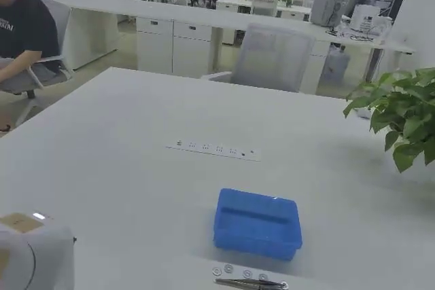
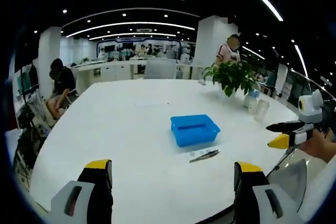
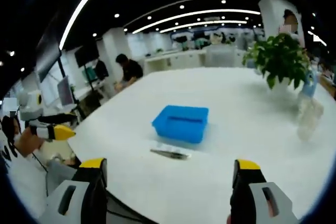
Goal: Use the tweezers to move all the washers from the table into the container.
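A blue plastic container (image 1: 257, 223) sits on the white table (image 1: 136, 161), also seen as the blue container (image 2: 194, 129) and the blue container (image 3: 180, 122). In front of it lie metal tweezers (image 1: 253, 283) and several small washers (image 1: 238, 272) in a row. The tweezers (image 2: 204, 155) and tweezers (image 3: 169, 153) lie flat on the table. My left gripper (image 2: 173, 187) is open and held back from the table edge with nothing between its jaws. My right gripper (image 3: 168, 187) is open too, empty. The right gripper (image 2: 286, 134) shows at the right of the left gripper view, and the left gripper (image 3: 52, 129) at the left of the right gripper view.
A strip of power sockets (image 1: 214, 149) is set in the table's middle. A potted plant (image 1: 404, 117) stands at the right, with clear bottles (image 3: 307, 114) near it. An office chair (image 1: 272, 59) is at the far side. A seated person (image 1: 24, 32) is at the left.
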